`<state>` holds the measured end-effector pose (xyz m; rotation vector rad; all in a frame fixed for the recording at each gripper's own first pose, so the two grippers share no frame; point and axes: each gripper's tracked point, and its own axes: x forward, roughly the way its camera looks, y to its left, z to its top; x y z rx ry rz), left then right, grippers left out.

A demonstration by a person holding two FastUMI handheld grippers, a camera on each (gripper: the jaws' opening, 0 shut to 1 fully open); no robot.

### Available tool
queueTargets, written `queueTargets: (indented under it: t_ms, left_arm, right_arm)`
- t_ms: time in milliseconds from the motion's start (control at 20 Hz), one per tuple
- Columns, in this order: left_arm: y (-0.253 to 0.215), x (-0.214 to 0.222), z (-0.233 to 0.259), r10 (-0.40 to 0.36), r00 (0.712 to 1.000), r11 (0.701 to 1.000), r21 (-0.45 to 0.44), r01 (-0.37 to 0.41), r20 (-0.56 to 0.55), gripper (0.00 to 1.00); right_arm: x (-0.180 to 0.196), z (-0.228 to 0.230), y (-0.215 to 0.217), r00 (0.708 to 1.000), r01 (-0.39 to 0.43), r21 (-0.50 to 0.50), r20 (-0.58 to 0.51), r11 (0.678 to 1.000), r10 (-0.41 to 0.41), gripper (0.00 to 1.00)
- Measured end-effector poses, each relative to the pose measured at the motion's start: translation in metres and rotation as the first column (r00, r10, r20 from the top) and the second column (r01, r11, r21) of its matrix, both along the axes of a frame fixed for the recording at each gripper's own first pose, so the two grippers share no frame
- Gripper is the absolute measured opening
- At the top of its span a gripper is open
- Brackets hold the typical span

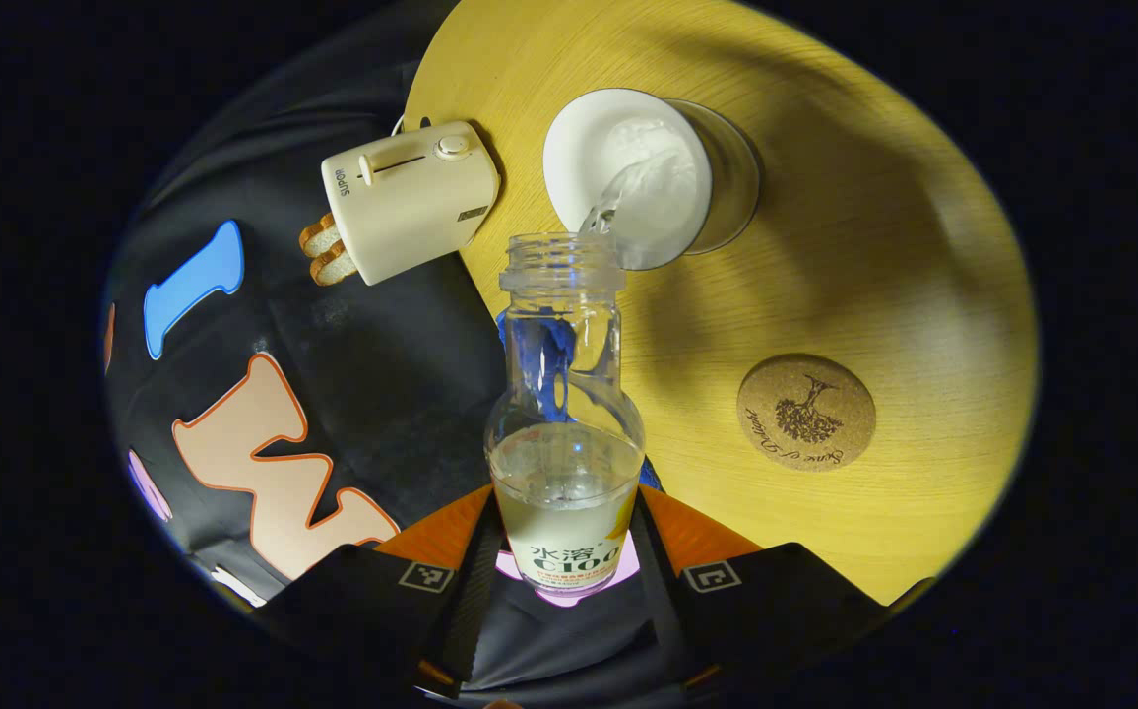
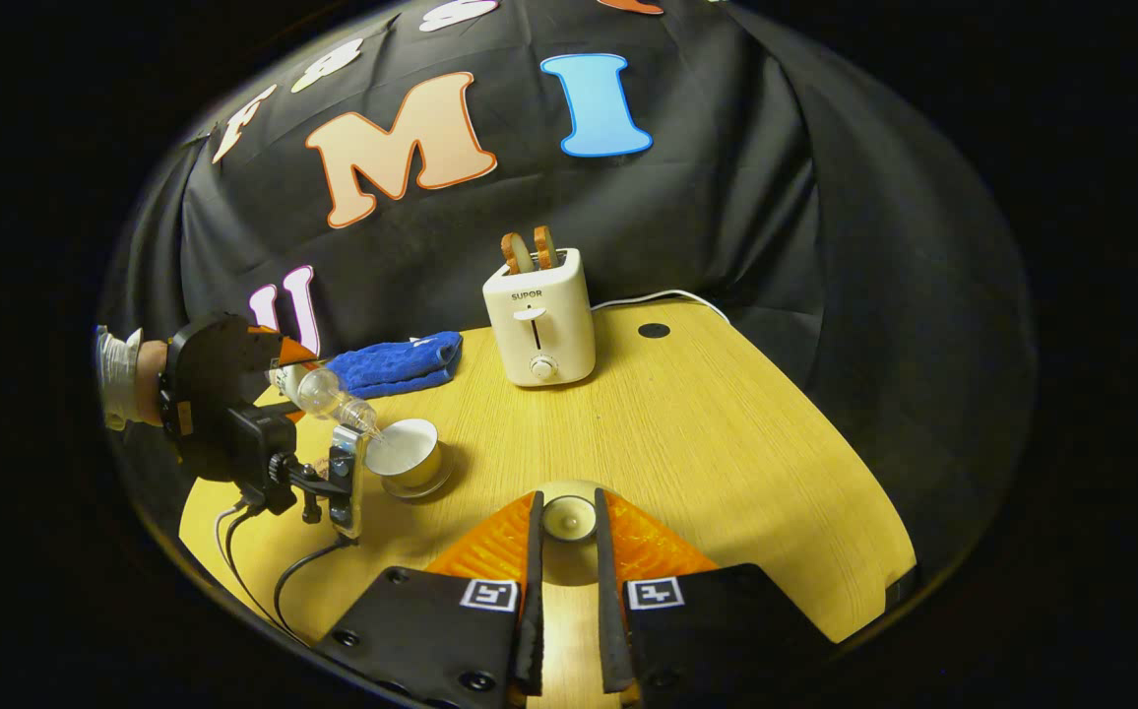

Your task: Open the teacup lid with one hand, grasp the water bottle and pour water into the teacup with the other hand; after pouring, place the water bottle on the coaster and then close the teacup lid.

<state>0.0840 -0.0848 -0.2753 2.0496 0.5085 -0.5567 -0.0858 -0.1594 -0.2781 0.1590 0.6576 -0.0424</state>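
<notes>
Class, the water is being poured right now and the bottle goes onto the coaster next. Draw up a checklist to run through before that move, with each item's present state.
1. Water bottle gripped: ok, the left gripper has both fingers on its lower body.
2. Stream lands inside the teacup: ok, the water falls within the rim.
3. Teacup full enough to stop pouring: cannot tell, the level is unclear.
4. Coaster free to take the bottle: ok, nothing lies on it.
5. Lid kept off the cup: ok, the right gripper holds it between its fingers, away from the teacup.
6. Bottle upright for setting down: not ok, it is tipped toward the cup.
</notes>
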Motion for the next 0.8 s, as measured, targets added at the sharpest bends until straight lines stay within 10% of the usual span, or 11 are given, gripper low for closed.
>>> queueTargets:
  t_ms: [800]
  left_arm:
    - [-0.007, -0.002, 0.016, -0.051, 0.998, 0.982, 0.180, 0.054, -0.024, 0.69]
  right_arm:
    - [-0.004, -0.011, 0.005, 1.000, -0.008, 0.006, -0.009, 1.000, 0.008, 0.26]
